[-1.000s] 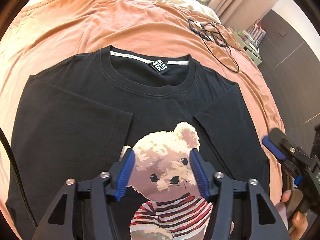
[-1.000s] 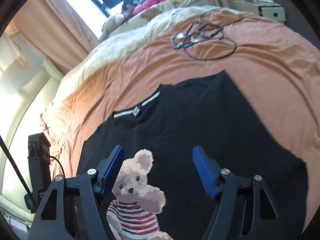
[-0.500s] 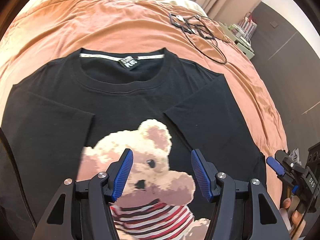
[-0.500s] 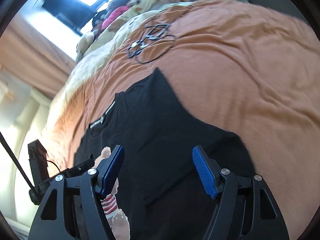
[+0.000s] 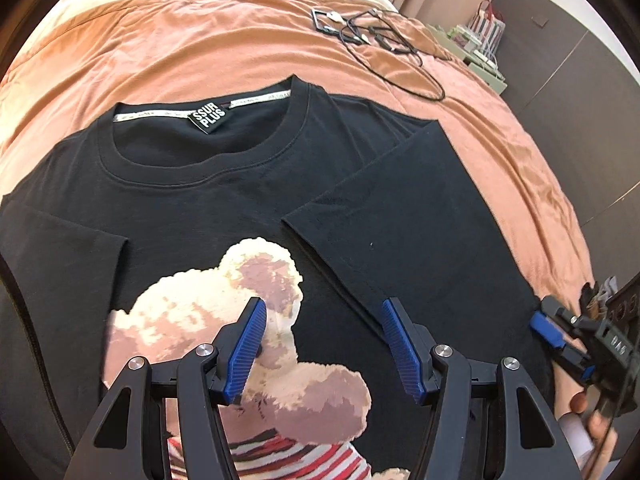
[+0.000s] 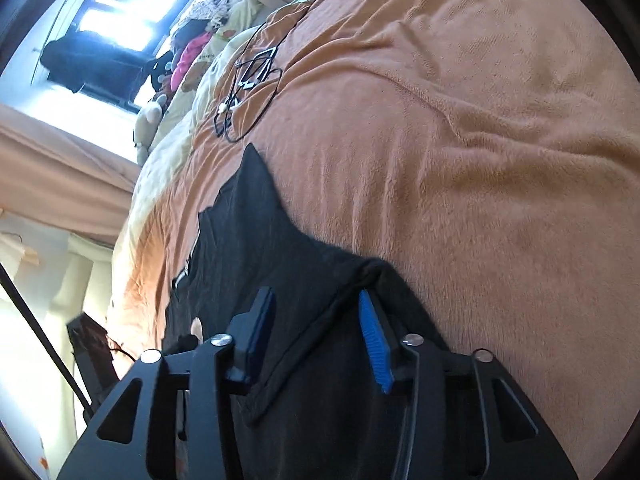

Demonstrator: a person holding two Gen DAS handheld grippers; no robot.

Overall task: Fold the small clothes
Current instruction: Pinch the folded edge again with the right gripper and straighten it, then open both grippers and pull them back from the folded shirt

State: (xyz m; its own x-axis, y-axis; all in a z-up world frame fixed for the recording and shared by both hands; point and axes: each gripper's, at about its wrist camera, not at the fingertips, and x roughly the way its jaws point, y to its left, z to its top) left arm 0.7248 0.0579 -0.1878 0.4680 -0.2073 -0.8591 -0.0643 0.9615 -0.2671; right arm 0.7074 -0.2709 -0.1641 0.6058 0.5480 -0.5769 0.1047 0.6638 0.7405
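Observation:
A black T-shirt (image 5: pixel 248 184) with a teddy bear print (image 5: pixel 224 300) lies flat on the orange blanket, collar at the far side, both sleeves folded inward over the body. My left gripper (image 5: pixel 322 344) is open and hovers above the bear print. My right gripper (image 6: pixel 316 332) is open with its jaws straddling a raised fold at the shirt's right edge (image 6: pixel 348 280); it also shows at the right edge of the left wrist view (image 5: pixel 560 332).
An orange blanket (image 6: pixel 460 120) covers the bed. A tangle of black cables (image 5: pixel 380 36) lies beyond the shirt's collar. Pillows and soft toys (image 6: pixel 180 64) sit at the head of the bed. A dark wardrobe (image 5: pixel 560 60) stands to the right.
My right gripper has rolled and dropped down to the shirt's right edge, and its jaws have narrowed around a fold. My left gripper has shifted slightly over the bear print.

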